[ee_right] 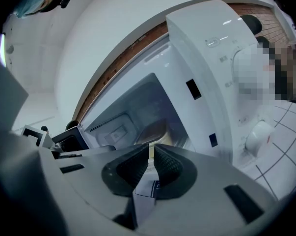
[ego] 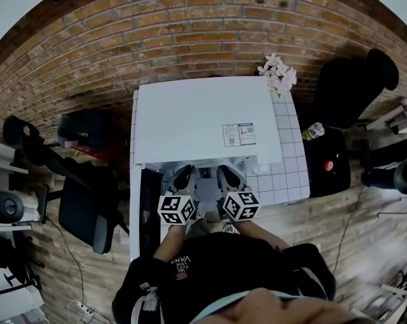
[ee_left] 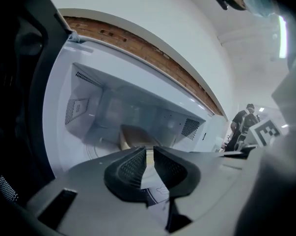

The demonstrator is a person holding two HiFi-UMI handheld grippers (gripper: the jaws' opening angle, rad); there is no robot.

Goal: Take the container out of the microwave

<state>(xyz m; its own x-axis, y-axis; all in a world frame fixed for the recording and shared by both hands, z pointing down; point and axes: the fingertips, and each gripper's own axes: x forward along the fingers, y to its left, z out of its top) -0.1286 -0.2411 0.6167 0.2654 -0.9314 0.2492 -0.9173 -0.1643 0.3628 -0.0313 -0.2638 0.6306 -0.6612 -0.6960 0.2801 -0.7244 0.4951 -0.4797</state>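
The left grey plastic two-jaw gripper (ego: 184,174) and the right grey plastic two-jaw gripper (ego: 227,174) point forward side by side, close together and tipped slightly down. The left one's black ribbed pads (ee_left: 130,165) stand a narrow slit apart, gripping nothing. The right one's black ribbed pads (ee_right: 170,165) are closed together. The left forearm (ego: 168,245) and right forearm (ego: 265,235) angle inward behind them.

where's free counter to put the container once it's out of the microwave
Free: the bare tiled counter right of the microwave, from the flowers down to its front edge. Crowded: the open door blocks the left side, and the left gripper and right gripper fill the space before the opening.
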